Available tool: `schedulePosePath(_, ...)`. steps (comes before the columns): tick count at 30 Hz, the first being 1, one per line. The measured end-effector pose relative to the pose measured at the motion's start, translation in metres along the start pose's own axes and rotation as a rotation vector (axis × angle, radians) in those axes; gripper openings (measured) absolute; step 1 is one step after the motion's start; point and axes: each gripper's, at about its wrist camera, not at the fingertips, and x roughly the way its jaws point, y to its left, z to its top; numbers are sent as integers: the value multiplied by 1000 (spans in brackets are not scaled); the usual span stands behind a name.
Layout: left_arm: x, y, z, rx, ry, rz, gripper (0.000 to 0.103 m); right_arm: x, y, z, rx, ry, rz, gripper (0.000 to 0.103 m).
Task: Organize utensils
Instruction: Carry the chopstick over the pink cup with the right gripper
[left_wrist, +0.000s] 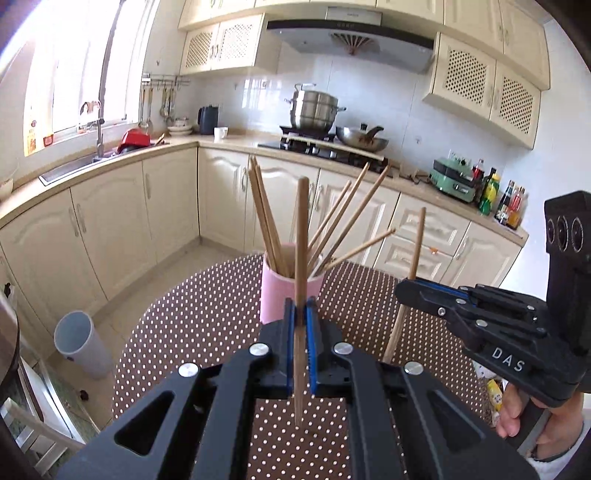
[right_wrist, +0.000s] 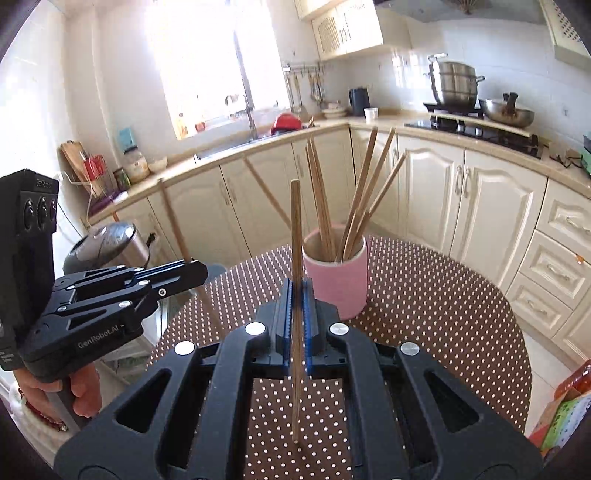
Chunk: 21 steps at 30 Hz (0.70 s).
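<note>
My left gripper is shut on a wooden chopstick, which stands upright above the polka-dot table. Just behind it is a pink cup with several chopsticks fanned out in it. To the right, held in a hand, my right gripper is shut on a second chopstick. In the right wrist view that gripper pinches its chopstick upright, with the pink cup close behind and to its right. At the left is the left gripper with its chopstick.
A grey bin stands on the floor left of the table. A rice cooker is behind the left gripper. A colourful box is at the table's right edge. Kitchen counters with a stove and pots run along the back.
</note>
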Motion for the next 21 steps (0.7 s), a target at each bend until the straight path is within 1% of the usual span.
schedulePosePath(6,-13,-11,33,32,-91,10,6,-20,-1,25,-11,-119,-8,6)
schedulePosePath(11,-20,-22,69,45,-179,20,6,-29,-1,54,-22,-222,-28,6)
schedulePosePath(14,-20,-27,85,45,-225,32,6,-31,-3,72,-9,-278,-22,6)
schedulePosePath(16,-18,-27,96,35,-250,36,6,-29,-3,82,-15,-317,-36,6)
schedulePosePath(21,-4,-27,116,21,-282,27,6,-16,-6,100,-19,-358,-62,6)
